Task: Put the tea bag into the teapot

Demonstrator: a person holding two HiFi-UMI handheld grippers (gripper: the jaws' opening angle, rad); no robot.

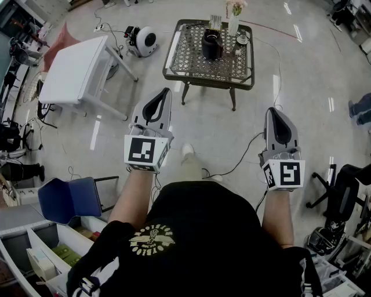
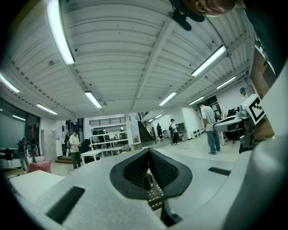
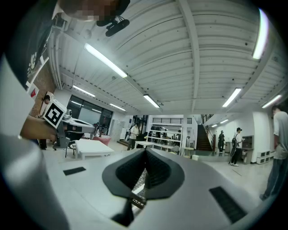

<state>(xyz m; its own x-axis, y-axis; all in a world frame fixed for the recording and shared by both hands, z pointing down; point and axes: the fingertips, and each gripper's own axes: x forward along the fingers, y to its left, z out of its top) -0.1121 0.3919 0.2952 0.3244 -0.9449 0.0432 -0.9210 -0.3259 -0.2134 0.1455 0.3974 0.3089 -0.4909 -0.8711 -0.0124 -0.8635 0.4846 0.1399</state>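
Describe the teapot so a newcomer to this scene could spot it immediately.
Ahead of the person stands a dark lattice-top table, right of the white table. The teapot sits on its far half. It is the only black, squat vessel there, beside a pale vase holding pink flowers.

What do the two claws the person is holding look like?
The left claw and right claw are grey and taper to a point, with black ribbed pads inside. Each has a white cube with black square markers. The person wears a black short-sleeved T-shirt with a pale emblem.
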